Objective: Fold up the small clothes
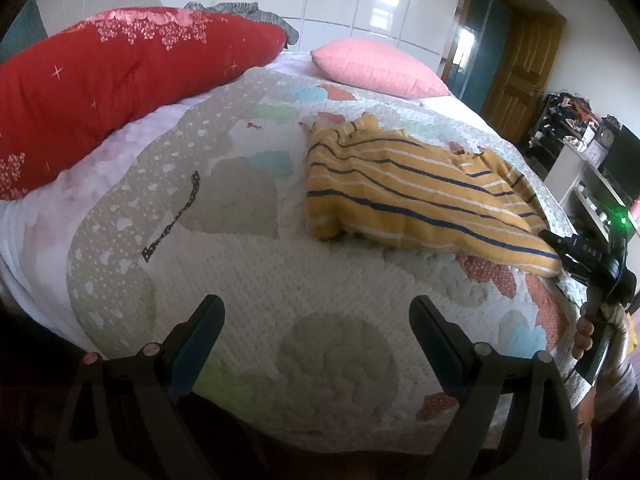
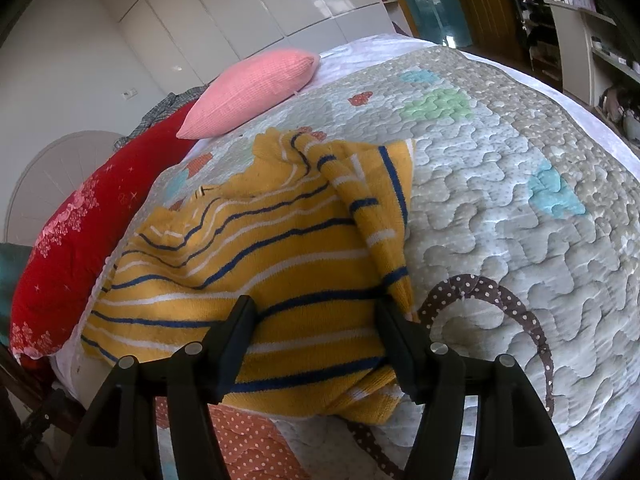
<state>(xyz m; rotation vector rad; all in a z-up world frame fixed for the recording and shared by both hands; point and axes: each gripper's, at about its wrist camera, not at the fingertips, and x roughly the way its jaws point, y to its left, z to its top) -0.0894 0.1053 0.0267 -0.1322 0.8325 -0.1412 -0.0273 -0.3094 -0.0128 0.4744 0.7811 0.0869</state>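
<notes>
A yellow knitted sweater [image 1: 400, 200] [image 2: 260, 260] with navy and white stripes lies crumpled on the patchwork quilt [image 1: 280, 260] [image 2: 500, 220]. One sleeve is folded across its right side. My right gripper [image 2: 316, 312] straddles the sweater's near hem. The cloth lies between its spread fingers, which do not pinch it. In the left wrist view that gripper [image 1: 560, 252] sits at the sweater's right corner, held by a hand [image 1: 584, 336]. My left gripper [image 1: 316, 304] hovers wide open over bare quilt, nearer than the sweater and to its left, with nothing between its fingers.
A long red cushion [image 1: 120, 80] [image 2: 80, 240] lies along the bed's far left side. A pink pillow [image 1: 376, 66] [image 2: 252, 92] rests at the head. White wardrobes stand behind. Cluttered shelves [image 1: 580, 160] [image 2: 580, 40] and a wooden door [image 1: 516, 72] are to the right.
</notes>
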